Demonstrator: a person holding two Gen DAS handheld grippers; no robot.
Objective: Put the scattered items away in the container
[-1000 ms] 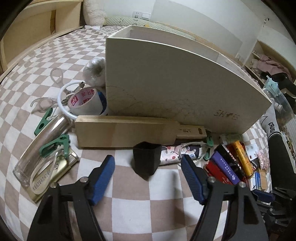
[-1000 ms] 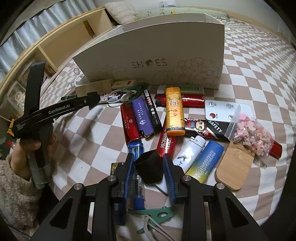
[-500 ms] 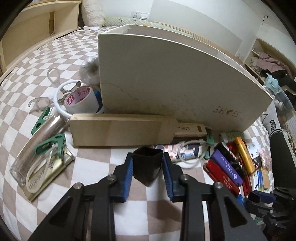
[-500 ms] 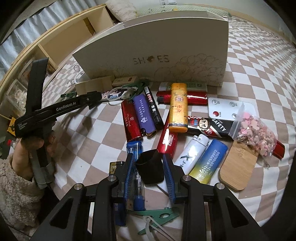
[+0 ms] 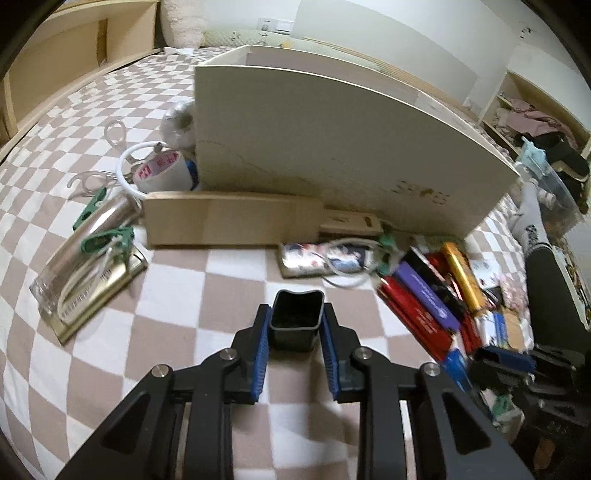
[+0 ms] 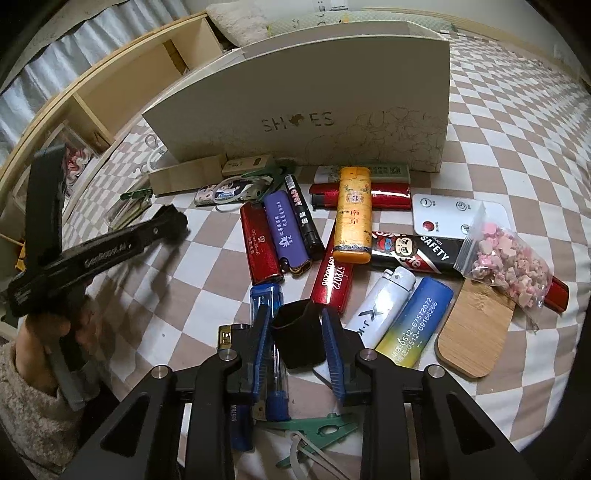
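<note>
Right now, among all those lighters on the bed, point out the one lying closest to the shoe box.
The dark red lighter lying crosswise near the shoe box, behind the yellow lighter that overlaps it. The other lighters lie farther out on the checked sheet.

A bed covered in a brown-and-white checked sheet fills the scene. At its far end a pale pillow lies against a white wall — a socket plate sits low on it. Light wooden open shelving runs along the left; grey curtains hang behind it. On the right stands another shelf with heaped clothes. The light is even and dim.
</note>
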